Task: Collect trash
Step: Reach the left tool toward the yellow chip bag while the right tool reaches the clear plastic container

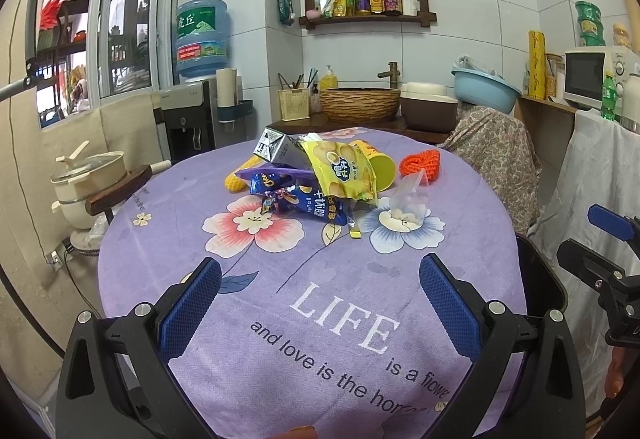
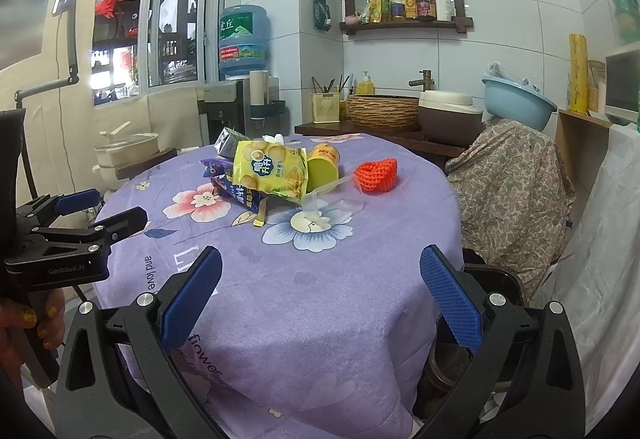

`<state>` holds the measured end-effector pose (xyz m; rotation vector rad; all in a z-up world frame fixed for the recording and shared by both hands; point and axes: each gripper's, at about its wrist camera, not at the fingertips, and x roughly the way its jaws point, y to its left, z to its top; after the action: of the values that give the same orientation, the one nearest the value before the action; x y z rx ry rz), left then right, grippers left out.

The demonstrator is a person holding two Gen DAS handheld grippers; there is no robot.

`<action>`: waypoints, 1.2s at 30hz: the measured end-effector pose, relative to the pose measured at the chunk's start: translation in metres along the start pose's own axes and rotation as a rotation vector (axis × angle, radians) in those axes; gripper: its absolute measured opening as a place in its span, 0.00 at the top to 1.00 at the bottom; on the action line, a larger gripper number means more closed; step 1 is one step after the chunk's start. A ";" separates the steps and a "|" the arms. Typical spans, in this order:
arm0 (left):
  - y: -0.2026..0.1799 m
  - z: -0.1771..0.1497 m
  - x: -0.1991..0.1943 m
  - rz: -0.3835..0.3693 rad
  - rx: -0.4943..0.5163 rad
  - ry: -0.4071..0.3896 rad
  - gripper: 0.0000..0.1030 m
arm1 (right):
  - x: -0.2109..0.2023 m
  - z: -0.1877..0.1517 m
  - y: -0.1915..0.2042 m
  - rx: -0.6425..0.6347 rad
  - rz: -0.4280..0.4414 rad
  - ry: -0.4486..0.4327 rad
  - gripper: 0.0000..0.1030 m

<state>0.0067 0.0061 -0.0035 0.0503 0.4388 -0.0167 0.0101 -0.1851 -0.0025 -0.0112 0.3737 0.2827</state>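
Note:
A heap of trash lies on the far half of the purple floral tablecloth [image 1: 320, 299]: a yellow chip bag [image 1: 344, 171] [image 2: 272, 169], blue snack wrappers [image 1: 296, 199] [image 2: 236, 191], a grey carton [image 1: 278, 149] [image 2: 228, 143], a tipped yellow cup [image 1: 380, 163] [image 2: 324, 165], a clear plastic bag [image 1: 410, 199] [image 2: 332, 199], orange foam netting [image 1: 420, 163] [image 2: 376, 171] and a yellow foam net [image 1: 236, 179]. My left gripper [image 1: 320, 295] hovers open over the near cloth, well short of the heap. My right gripper [image 2: 320, 295] is open too, above the table's near right edge.
A black bin [image 1: 540, 279] [image 2: 492, 279] stands at the table's right side, beside a chair draped in patterned cloth [image 2: 512, 191]. A pot [image 1: 88, 171] sits on a stand at the left. A counter with basket, cooker and basin runs behind the table.

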 end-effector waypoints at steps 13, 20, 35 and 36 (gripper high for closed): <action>0.052 0.001 0.070 -0.058 -0.082 0.191 0.05 | 0.085 0.019 0.017 -0.049 0.158 0.160 0.05; 0.075 0.005 0.094 -0.023 -0.077 0.228 0.07 | 0.148 0.038 0.022 -0.068 0.179 0.270 0.05; 0.075 0.030 0.133 -0.187 -0.148 0.277 0.34 | 0.251 0.050 -0.020 0.196 0.155 0.410 0.42; 0.073 0.032 0.135 -0.189 -0.141 0.275 0.36 | 0.249 0.050 -0.018 0.177 0.142 0.397 0.44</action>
<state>0.1446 0.0768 -0.0281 -0.1294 0.7174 -0.1667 0.2556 -0.1319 -0.0465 0.1354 0.7946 0.3877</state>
